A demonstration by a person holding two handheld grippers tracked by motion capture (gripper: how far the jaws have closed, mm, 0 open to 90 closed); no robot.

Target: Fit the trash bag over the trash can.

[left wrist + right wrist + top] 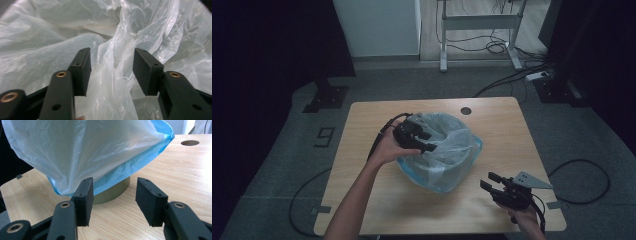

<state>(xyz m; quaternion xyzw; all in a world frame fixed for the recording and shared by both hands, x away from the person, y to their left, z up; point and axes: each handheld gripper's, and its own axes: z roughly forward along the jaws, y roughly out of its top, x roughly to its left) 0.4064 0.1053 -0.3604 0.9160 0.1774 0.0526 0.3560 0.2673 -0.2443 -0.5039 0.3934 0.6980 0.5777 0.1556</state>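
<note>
Black jaws of the left gripper (111, 72) stand half open around a loose fold of the white liner bag (447, 142) on the bin (112, 192) mid-table, so bite deeper before pulling, while the right gripper (492, 182), empty and parted, waits nearby.

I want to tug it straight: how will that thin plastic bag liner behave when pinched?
The plastic bag liner looks crinkled and thin, so it is probably floppy and light. Its glossy folds may slip between the left claw, whose jaws stand apart around a fold.

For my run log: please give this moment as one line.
left gripper: open, at bag rim, film between jaws | right gripper: open, empty, near table edge | bag: white over blue, on bin
</note>
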